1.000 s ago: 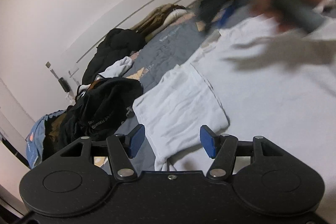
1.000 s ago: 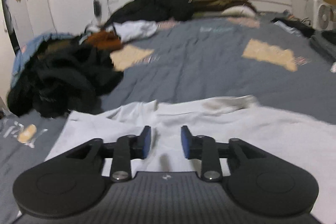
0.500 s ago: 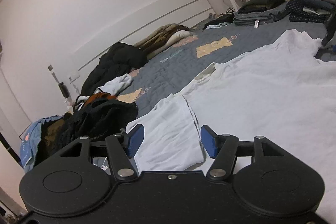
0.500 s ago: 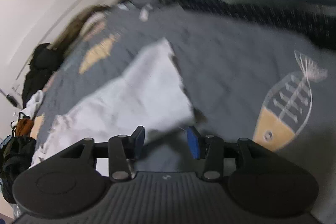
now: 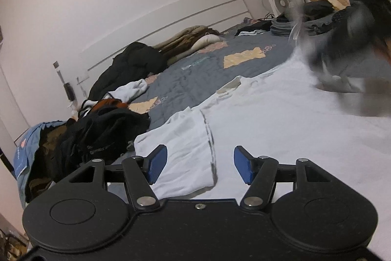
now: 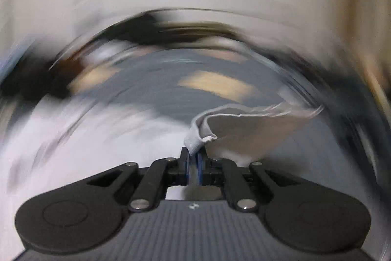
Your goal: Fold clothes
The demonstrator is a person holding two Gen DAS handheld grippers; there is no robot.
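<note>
Beside the white shirt (image 5: 281, 119), a black clothes heap (image 5: 97, 133)

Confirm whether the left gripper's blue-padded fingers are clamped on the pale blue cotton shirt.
No: the left gripper stands open above the pale blue cotton shirt.

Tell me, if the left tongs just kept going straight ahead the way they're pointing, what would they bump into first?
Most likely the near sleeve of the pale T-shirt spread on the bed. It lies between and just beyond the open left tongs, which tilt down toward it. Depth is hard to judge here.
</note>
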